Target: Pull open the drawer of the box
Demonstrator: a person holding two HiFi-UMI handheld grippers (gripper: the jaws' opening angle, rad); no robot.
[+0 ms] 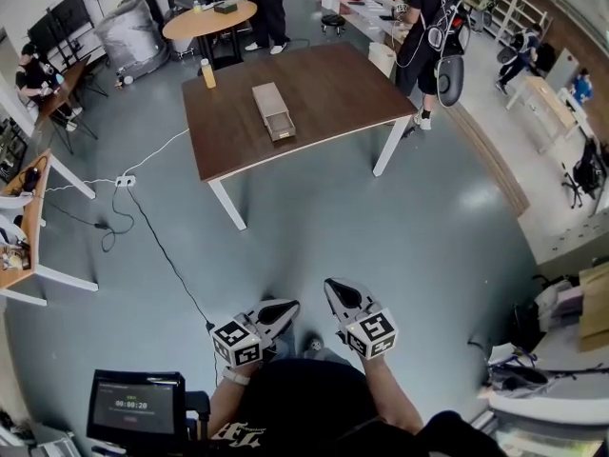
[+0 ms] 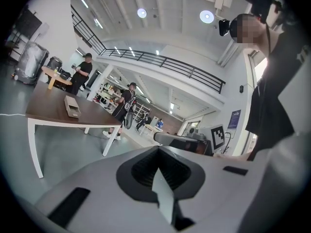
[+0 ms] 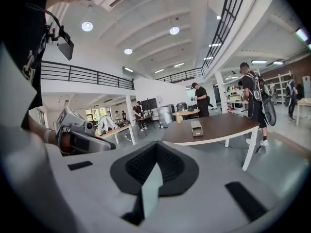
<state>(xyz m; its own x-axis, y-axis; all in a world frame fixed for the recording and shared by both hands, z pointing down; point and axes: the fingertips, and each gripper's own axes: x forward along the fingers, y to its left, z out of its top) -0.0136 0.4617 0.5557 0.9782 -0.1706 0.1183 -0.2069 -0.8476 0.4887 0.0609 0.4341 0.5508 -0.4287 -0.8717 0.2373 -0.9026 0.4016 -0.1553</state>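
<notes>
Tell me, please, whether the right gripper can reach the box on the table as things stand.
Probably not yet: the right gripper sits near the person's body, and open floor separates it from the table carrying the box. Nothing blocks the path, though.

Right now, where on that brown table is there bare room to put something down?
The right half of the table, from the box to the right edge, is bare. So is the near-left stretch between box and left edge. The far-left corner holds a yellow bottle; a person stands close by the far-right corner.
</notes>
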